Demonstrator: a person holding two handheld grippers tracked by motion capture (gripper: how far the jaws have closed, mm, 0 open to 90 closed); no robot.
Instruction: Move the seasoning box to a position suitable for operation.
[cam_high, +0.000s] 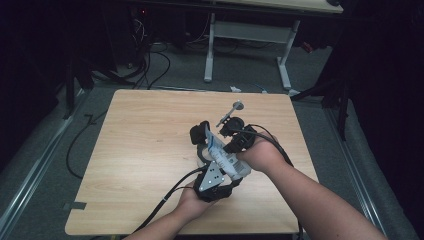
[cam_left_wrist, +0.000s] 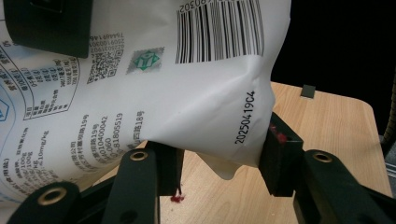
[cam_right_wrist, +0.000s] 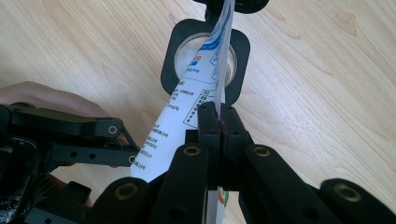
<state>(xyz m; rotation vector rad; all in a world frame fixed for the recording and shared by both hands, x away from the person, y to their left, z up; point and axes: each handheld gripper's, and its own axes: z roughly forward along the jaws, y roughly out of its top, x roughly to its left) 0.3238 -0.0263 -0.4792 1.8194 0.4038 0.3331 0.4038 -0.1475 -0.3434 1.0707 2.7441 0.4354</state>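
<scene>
R gripper (cam_right_wrist: 219, 128) is pinching the white pouch (cam_right_wrist: 187, 121) edge, jaws pressed together on it. L gripper (cam_left_wrist: 224, 163) is gripping the pouch's corner btwn its jaws, w/ the black container (cam_right_wrist: 205, 58) sitting just beyond the R jaws.

Smooth, faintly glossy white printed pouch (cam_left_wrist: 154, 84); matt black plastic jaws; pale, matt wood-grain table (cam_right_wrist: 322, 79).

Dim high view with black surroundings; gripper views brighter, nearest fingers (cam_left_wrist: 140, 182) perhaps slightly soft.

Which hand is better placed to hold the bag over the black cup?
Right. The right gripper is shut on the bag at its thin edge, and the black cup lies straight ahead of its jaws.
</scene>
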